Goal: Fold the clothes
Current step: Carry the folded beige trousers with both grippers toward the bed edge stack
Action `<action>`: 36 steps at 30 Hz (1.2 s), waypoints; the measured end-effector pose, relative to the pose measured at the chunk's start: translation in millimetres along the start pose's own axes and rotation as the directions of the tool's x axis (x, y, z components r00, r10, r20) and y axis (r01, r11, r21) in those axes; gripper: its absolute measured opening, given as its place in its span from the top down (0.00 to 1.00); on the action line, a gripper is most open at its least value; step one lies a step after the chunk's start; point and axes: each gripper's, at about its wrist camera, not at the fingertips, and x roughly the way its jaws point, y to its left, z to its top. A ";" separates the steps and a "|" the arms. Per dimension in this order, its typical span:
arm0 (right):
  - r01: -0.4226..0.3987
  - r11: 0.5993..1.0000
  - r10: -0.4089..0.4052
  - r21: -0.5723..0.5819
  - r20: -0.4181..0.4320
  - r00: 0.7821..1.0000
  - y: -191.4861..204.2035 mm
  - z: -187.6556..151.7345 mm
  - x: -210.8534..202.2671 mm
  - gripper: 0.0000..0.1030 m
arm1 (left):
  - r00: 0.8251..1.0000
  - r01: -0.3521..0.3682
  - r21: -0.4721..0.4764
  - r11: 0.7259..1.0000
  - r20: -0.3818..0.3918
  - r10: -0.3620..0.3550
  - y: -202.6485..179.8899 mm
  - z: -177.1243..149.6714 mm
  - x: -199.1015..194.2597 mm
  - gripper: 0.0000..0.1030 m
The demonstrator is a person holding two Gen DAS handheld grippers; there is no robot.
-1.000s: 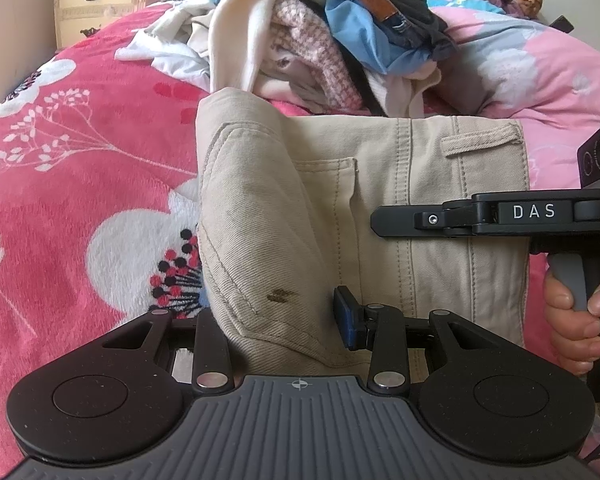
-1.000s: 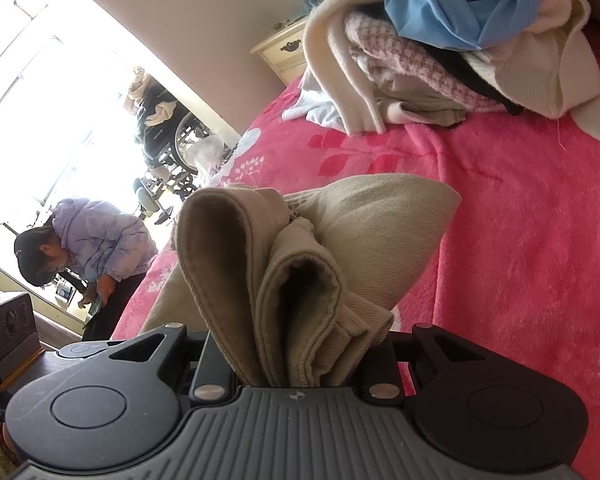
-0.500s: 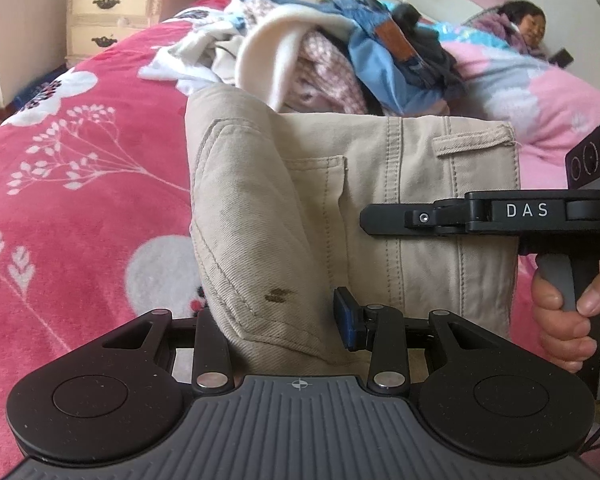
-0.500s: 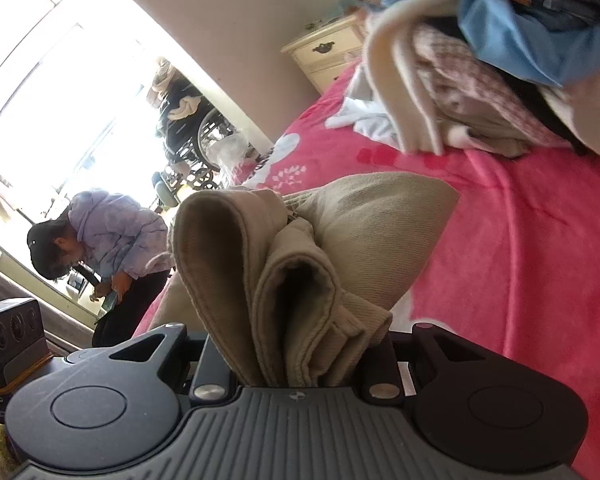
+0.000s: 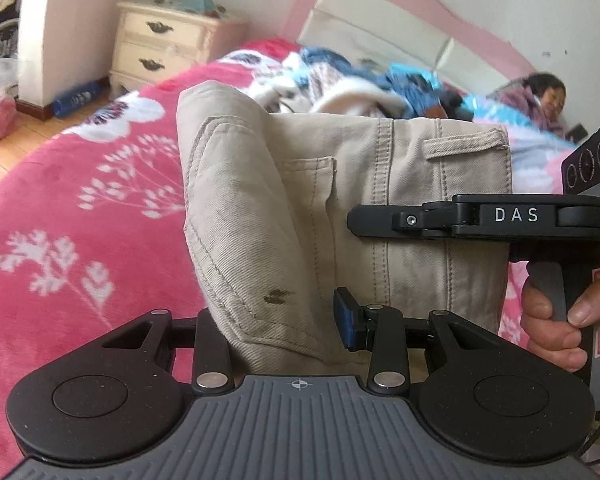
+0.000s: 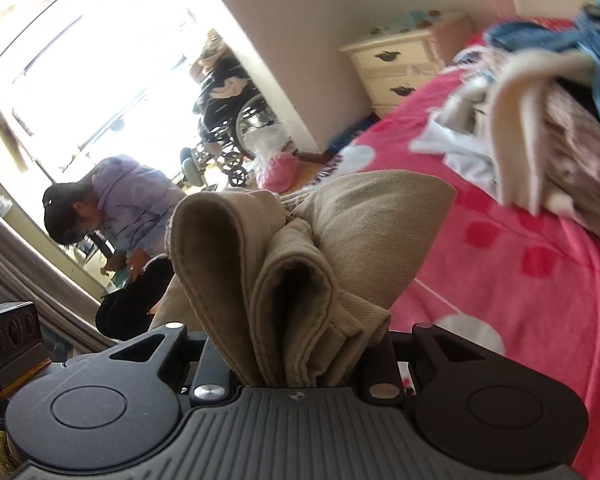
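Note:
Khaki trousers [image 5: 340, 208] hang folded above the pink floral bed cover [image 5: 72, 216], back pocket and belt loop facing me. My left gripper [image 5: 278, 328] is shut on their lower left edge, the cloth pinched between its fingers. My right gripper [image 5: 380, 220] reaches in from the right, gripped by a hand [image 5: 552, 320], and clamps the trousers at mid height. In the right wrist view the right gripper [image 6: 300, 352] is shut on a thick bundle of folded trousers [image 6: 320, 248]; its fingertips are hidden in the cloth.
A pile of unfolded clothes [image 5: 364, 88] lies further up the bed, also as the pile [image 6: 540, 140]. A person [image 5: 540, 100] lies near the headboard. A cream nightstand [image 5: 168, 48] stands beside the bed. A second person [image 6: 128, 208] and a wheelchair [image 6: 228, 128] are by the window.
Both grippers have risen with the trousers in them, lifting the cloth off the bed. The clothes pile and bed now sit lower and farther off. Both grips are unchanged.

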 end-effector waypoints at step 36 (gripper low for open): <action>-0.238 0.918 0.186 -0.316 -0.186 0.965 142.4 63.5 131.4 0.73 | 0.940 -0.175 -0.291 0.941 0.233 0.247 104.0 5.0 -75.3 0.66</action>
